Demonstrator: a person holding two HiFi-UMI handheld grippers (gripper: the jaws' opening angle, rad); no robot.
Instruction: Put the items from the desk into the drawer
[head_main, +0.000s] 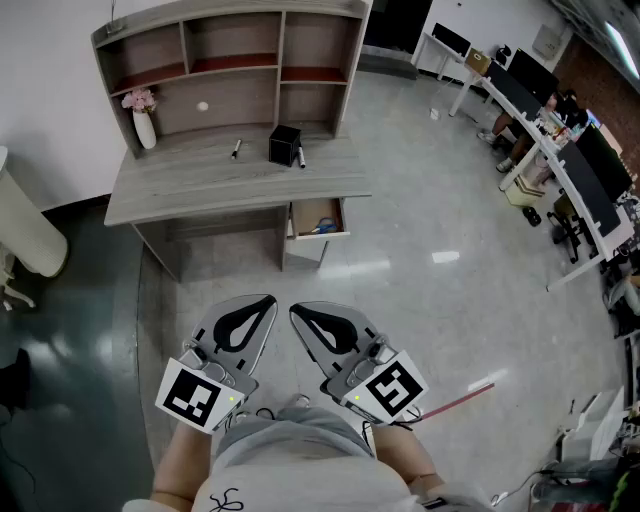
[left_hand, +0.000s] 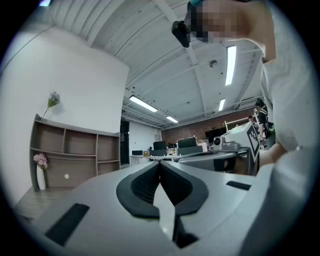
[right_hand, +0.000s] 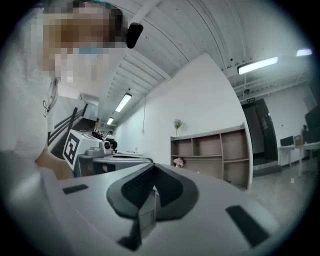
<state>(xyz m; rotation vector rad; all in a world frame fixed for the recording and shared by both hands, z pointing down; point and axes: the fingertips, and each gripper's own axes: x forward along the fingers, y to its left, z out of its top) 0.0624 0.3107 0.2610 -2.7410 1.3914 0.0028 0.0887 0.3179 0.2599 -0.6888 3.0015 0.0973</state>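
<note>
Tongs both closed, empty: left tongs (head_main: 268, 300), right tongs (head_main: 296, 312), well short of tabletop (head_main: 190, 195). On tabletop: black box (head_main: 285, 145), two pens (head_main: 236, 149); drawer (head_main: 318, 218) open below. Approach step. Next: close in, open, grip.

Facing bare floor (head_main: 420, 270) up to the desk (head_main: 200, 185), well ahead. Finding the drawer (head_main: 320, 236) standing open at the front, under the desktop's right end. Meeting a black box (head_main: 285, 145), a vase (head_main: 145, 128) and shelves (head_main: 230, 40) on top.
</note>
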